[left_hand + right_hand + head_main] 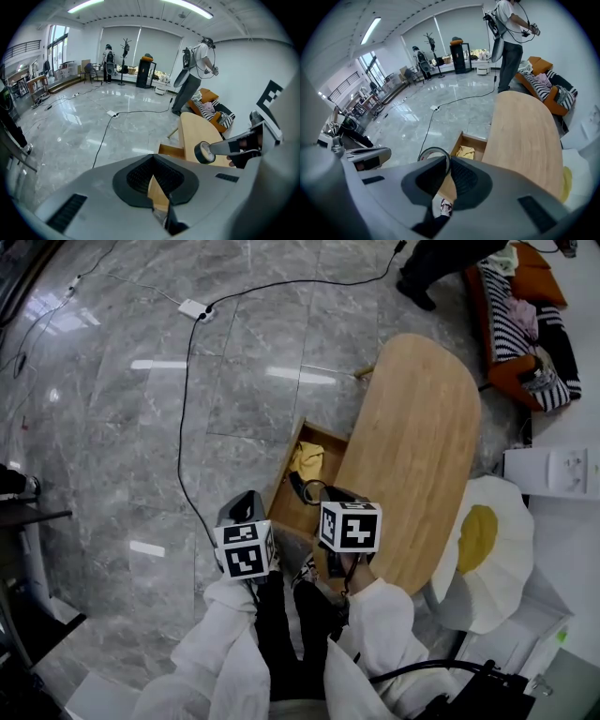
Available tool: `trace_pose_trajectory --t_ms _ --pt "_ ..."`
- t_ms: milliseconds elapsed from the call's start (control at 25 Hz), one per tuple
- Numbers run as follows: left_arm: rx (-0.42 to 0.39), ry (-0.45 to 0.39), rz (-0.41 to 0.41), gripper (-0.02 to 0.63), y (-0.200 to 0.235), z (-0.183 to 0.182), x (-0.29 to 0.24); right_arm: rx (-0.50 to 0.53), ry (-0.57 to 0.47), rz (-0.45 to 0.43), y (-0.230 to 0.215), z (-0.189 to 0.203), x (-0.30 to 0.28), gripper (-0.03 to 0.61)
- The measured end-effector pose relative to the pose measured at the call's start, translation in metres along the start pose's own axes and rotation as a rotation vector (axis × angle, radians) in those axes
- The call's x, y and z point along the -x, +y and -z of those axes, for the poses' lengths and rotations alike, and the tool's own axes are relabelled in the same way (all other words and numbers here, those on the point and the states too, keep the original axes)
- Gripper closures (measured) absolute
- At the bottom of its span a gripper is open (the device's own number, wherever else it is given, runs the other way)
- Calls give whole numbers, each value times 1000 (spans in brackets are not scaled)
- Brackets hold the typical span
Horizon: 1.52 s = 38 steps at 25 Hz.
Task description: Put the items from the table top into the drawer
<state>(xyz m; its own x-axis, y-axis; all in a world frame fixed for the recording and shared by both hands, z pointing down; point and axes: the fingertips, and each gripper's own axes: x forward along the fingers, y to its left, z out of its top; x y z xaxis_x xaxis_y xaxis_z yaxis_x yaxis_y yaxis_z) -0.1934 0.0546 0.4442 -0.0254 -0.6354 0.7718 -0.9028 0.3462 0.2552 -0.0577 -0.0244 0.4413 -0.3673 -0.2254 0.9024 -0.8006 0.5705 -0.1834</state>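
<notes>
Gripping tape roll (426,154) | right gripper (447,158) | roll mostly hidden behind jaws

Most of the tape roll (433,149) sits behind the body of the right gripper (444,161), with only its upper arc showing. In the head view, the marker cubes (349,526) cover the near end of the open drawer (323,430) and the near tip of the worktop (412,446). The yellow cloth (306,457) is too crumpled to identify. At the far right, the picture's edge cuts off the sofa (497,371). The person (441,259) beside it shows only a leg and shoe.
</notes>
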Motion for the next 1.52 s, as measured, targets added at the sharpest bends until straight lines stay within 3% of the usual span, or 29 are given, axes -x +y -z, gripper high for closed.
trace_pose_trajectory --t_ms 80,160,360,800,1200,1320,1520 --pt "-3 0 3 614 1 -5 -5 -39 -19 8 -5 -6 -7 491" --pt "-6 -2 10 614 0 -8 -9 -103 -29 38 -16 -9 -12 355" --pt "-22 10 24 614 -2 -9 -17 -191 -15 69 -36 0 -11 354" --pt "-34 6 41 614 -11 -12 -15 -182 -32 63 -37 -1 0 356" --pt "-30 -39 76 614 -20 -22 26 -132 -44 51 -13 5 43 434" --pt "-54 -66 100 614 -30 -33 48 -132 -72 52 -7 6 61 489" --pt "-95 -106 125 614 -43 -46 83 -111 -158 14 22 -3 96 514"
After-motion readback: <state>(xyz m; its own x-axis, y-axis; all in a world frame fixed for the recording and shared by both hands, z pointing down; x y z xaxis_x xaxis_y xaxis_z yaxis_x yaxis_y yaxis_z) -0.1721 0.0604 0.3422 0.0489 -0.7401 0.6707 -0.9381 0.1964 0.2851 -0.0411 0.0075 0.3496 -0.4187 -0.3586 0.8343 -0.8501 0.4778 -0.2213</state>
